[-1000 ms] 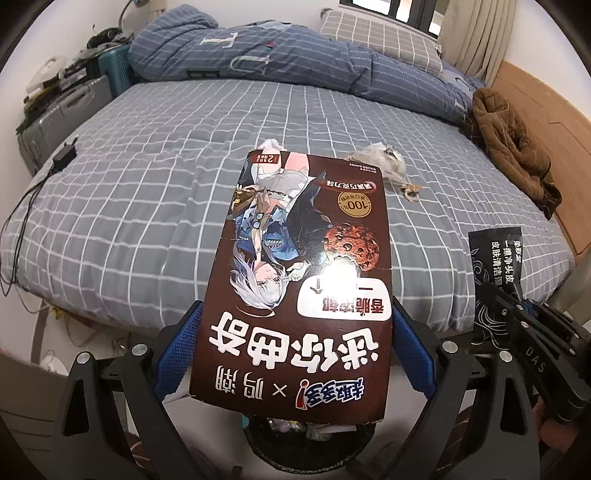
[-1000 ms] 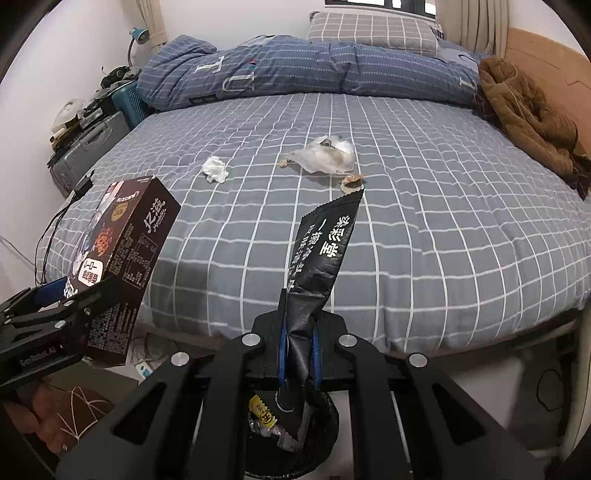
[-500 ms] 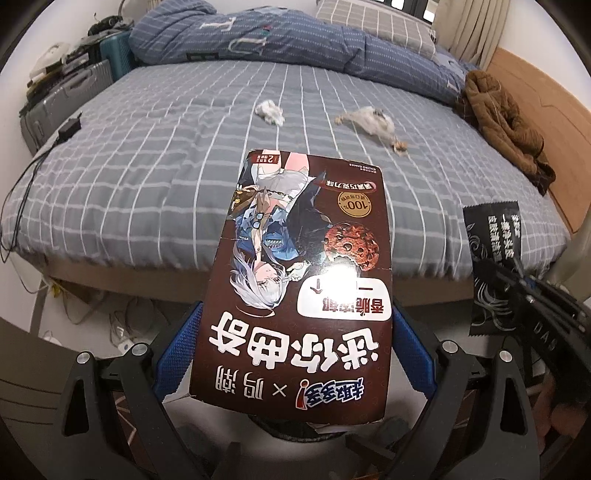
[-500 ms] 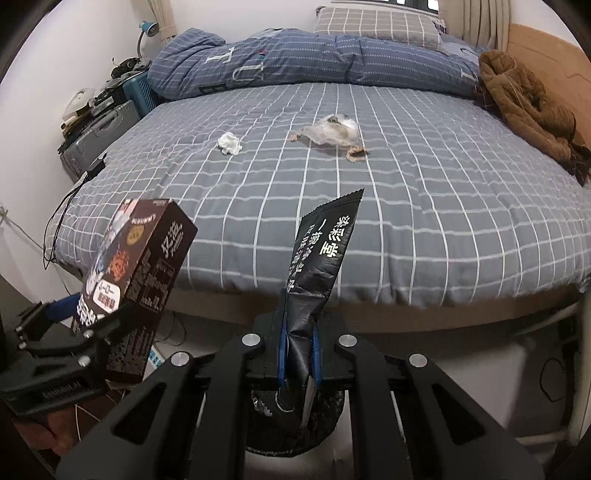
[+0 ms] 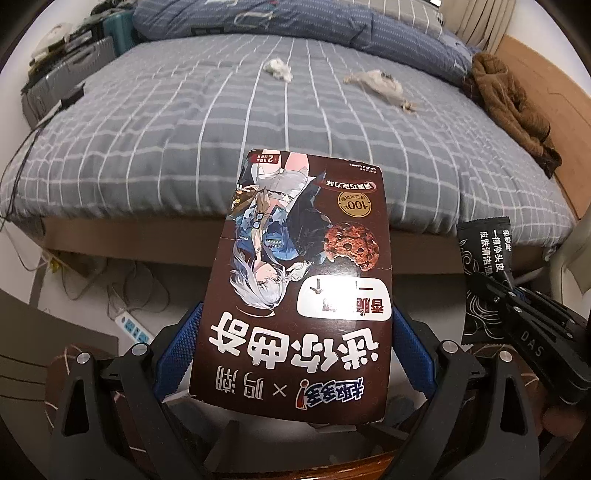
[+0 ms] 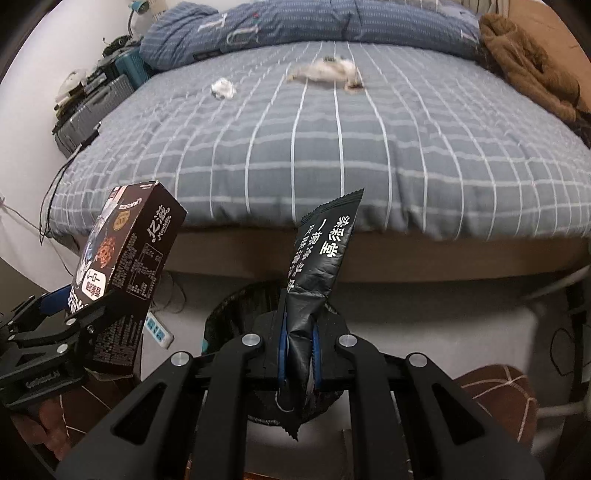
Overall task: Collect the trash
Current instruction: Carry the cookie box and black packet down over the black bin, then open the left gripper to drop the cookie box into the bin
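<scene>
Left gripper (image 5: pixel 295 332) clamped on cookie box (image 5: pixel 299 280), right gripper (image 6: pixel 298 350) pinching black sachet (image 6: pixel 317 273) over bin (image 6: pixel 229 317), could easily miss off-center.

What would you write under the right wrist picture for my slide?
Right gripper pinches a black wrapper above the trash bin, bed behind.

Grey checked bed (image 5: pixel 184 122), blue duvet (image 6: pixel 295 22), brown jacket (image 5: pixel 509 110), white power strip (image 6: pixel 159 328) on floor.
</scene>
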`<state>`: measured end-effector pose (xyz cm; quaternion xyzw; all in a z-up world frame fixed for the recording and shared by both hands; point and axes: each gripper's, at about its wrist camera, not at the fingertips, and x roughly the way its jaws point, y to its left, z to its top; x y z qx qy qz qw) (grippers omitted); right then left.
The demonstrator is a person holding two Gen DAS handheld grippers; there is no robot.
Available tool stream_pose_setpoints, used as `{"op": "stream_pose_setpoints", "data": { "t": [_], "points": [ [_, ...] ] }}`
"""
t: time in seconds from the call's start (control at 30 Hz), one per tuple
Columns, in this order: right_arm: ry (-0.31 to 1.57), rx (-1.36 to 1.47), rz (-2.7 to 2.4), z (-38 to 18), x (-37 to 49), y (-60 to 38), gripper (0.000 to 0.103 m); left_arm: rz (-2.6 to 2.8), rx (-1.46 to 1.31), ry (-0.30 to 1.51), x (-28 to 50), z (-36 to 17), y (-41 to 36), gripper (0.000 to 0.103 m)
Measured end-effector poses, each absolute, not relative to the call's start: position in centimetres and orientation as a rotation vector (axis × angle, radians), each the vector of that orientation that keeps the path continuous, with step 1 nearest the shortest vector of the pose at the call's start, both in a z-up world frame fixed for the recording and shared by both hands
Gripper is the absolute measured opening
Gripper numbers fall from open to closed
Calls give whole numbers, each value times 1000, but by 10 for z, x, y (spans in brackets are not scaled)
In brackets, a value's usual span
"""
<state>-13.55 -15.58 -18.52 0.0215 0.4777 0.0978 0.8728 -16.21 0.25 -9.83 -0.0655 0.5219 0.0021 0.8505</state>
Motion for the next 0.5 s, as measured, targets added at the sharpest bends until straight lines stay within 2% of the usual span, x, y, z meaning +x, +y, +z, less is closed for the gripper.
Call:
{"op": "stream_pose_setpoints", "data": {
  "t": [0.5],
  "points": [
    [1116,68,185,-251,-126,-156,10,-6,-135,1217,-161,-171,-2,91]
  ]
}}
